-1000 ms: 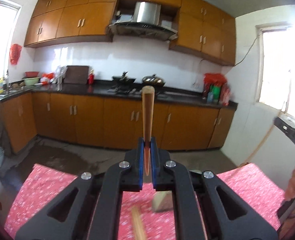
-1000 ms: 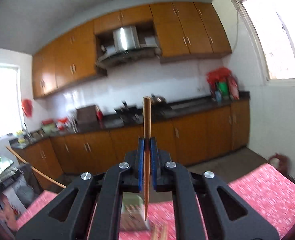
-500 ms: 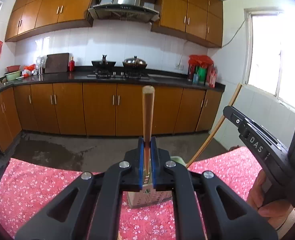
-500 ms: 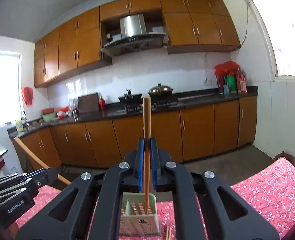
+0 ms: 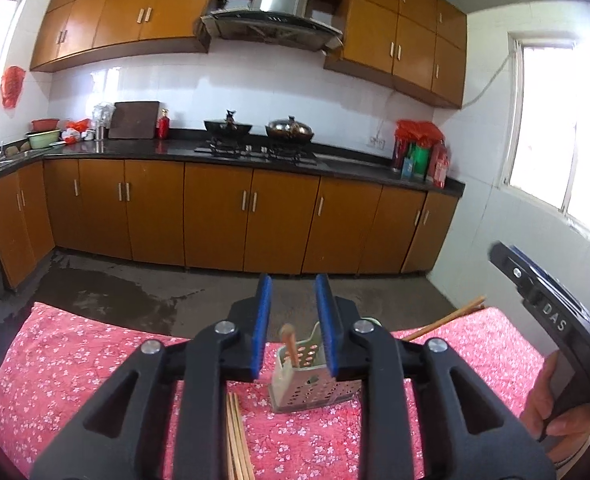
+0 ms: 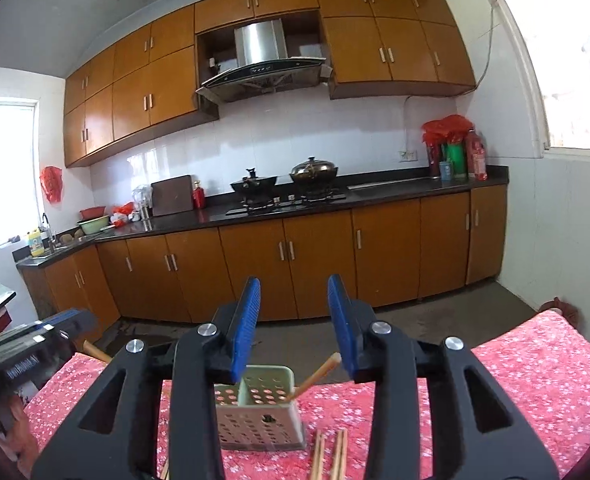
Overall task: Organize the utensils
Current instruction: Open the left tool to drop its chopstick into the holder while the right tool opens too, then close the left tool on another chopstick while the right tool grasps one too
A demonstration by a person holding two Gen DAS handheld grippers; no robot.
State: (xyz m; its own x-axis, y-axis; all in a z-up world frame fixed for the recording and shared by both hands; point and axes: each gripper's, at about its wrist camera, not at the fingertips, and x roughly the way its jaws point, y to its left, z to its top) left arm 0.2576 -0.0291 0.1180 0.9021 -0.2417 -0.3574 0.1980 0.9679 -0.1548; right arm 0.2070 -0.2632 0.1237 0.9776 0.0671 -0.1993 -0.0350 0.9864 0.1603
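My left gripper hangs wide open at lower centre of its view, nothing between the blue pads, directly above the perforated holder on the pink floral cloth. One chopstick stands in it. To finish well, I'd lift straight up so I don't clip that stick. Loose chopsticks lie at bottom centre, just left of the holder. My right gripper is spread wide too, empty, over the same holder; a chopstick leans out of its right compartment. More chopsticks wait on the cloth, lower right of the holder: those are next, I reckon.
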